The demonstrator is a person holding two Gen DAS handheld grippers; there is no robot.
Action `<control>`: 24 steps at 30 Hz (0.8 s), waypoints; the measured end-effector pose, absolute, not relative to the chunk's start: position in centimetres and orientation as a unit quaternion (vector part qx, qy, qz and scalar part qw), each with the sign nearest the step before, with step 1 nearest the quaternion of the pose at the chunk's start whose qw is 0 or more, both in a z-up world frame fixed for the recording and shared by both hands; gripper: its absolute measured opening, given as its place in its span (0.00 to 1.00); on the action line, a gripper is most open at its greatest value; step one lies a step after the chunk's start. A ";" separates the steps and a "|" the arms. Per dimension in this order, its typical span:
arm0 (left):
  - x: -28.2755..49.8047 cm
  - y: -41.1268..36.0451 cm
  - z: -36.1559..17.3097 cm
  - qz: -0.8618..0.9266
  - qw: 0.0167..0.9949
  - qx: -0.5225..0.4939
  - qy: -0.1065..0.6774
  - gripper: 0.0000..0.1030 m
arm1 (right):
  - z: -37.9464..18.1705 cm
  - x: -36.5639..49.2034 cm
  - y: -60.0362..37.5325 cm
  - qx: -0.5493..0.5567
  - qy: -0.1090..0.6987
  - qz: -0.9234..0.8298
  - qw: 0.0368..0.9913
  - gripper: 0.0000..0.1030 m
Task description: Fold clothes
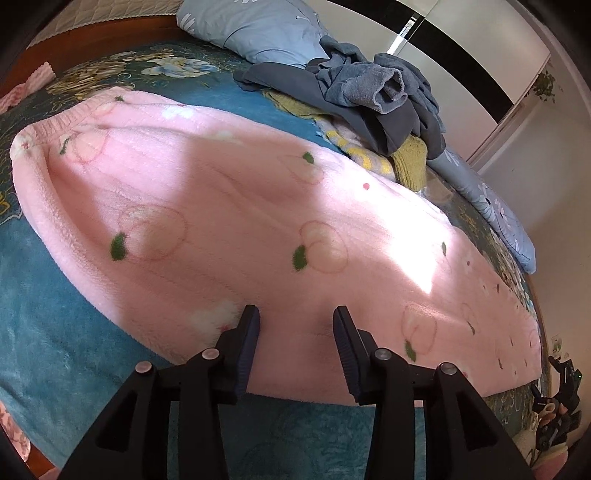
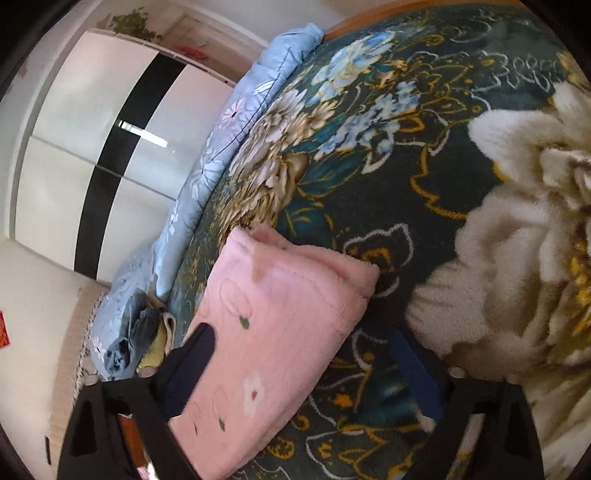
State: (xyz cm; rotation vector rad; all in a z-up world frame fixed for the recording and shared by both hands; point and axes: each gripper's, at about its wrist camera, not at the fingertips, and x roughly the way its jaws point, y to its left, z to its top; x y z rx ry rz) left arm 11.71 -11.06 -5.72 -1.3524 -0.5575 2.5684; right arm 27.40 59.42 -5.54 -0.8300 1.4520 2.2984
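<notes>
Pink fleece garment (image 1: 229, 206) lies spread flat along the bed, long axis running down the near edge. Elastic waistband end sits at the far left in the left wrist view; looks like trousers, legs laid one over the other, though the seam is not clear. The other end shows in the right wrist view (image 2: 273, 332), a squared cuff lying on the floral blanket (image 2: 369, 155).

Left gripper (image 1: 295, 325): jaws released, hovering at the garment's near long edge, nothing between them. Right gripper (image 2: 306, 354): jaws also released and spread wide, one finger over the pink cuff end, the other over bare blanket. This view is blurred; cannot tell whether the pads touch the cloth.

Judged step: take hold for a fold, probably cuff end carried toward the waistband.

To do it well:
- Drop each gripper low enough to pinch every layer at the edge, not the top one alone.
- Avoid catching the plush blanket underneath; fleece on fleece will cling.
- Lift both holds level, so the fold line stays square.

Heap of unfolded clothes (image 1: 373, 99) sits near the far edge, beside the blue quilt (image 1: 258, 29), well apart from the work.
</notes>
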 end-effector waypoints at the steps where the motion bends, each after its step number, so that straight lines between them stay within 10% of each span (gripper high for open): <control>1: 11.7 -11.1 -5.7 0.865 0.094 -0.455 -0.190 0.42 | -5.7 27.3 59.6 -0.286 0.510 0.797 0.147 0.77; 13: 11.9 -11.7 -5.7 0.860 0.111 -0.452 -0.209 0.42 | -6.9 25.9 60.3 -0.258 0.544 0.782 0.161 0.16; 24: 11.3 -11.8 -5.9 0.855 0.143 -0.458 -0.199 0.42 | 6.8 21.3 51.6 -0.247 0.376 0.888 0.098 0.14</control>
